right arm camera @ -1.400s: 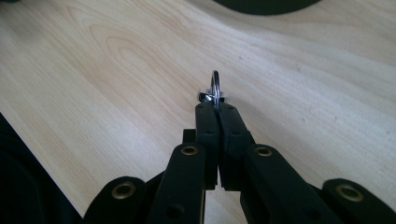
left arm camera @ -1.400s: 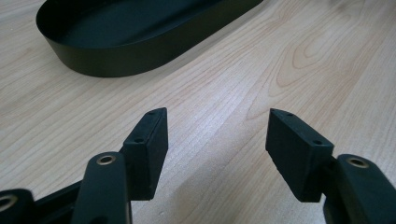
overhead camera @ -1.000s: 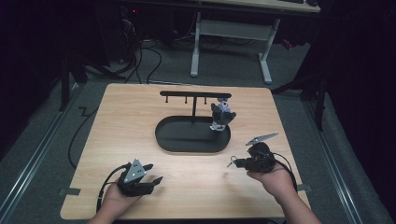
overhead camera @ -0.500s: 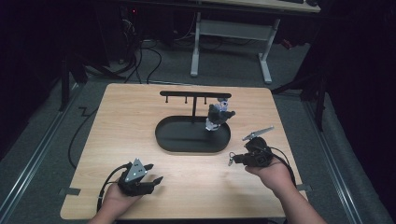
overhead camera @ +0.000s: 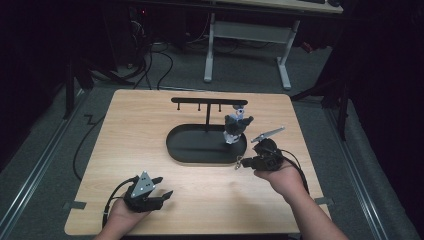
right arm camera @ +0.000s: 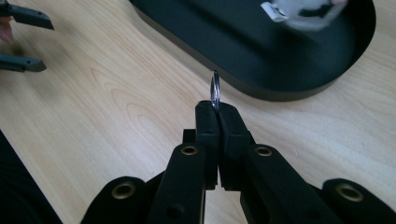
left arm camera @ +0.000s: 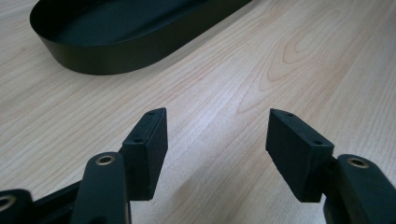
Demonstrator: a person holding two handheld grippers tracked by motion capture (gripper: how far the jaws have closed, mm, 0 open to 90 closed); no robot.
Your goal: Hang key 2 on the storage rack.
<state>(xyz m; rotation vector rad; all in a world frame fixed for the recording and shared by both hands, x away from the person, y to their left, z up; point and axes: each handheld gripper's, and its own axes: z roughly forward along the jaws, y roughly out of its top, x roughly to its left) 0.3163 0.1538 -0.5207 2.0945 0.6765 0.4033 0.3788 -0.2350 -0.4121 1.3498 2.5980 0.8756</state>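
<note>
High view: right gripper (overhead camera: 241, 162) sits right of centre, just off the lower right rim of the black oval tray (overhead camera: 185, 150), a small metal ring (overhead camera: 238, 162) pinched at its tip. The hand comes in from the lower right, wrist low, gripper pointing left. A T-shaped rack with hooks (overhead camera: 208, 101) stands in the tray, a small grey figure (overhead camera: 235, 125) beneath its right end. Left gripper (overhead camera: 162, 192) rests on the table (overhead camera: 130, 125) at lower left, idle.

Left gripper view: jaws wide apart, nothing between them, tray (left arm camera: 140, 42) at upper left.

Right gripper view: jaws closed tight on the ring (right arm camera: 215, 89), edge-on, above the table just short of the tray wall.

My read: carry step, ring looks bound for a hook. Next: lift, turn the ring to face a hook.
</note>
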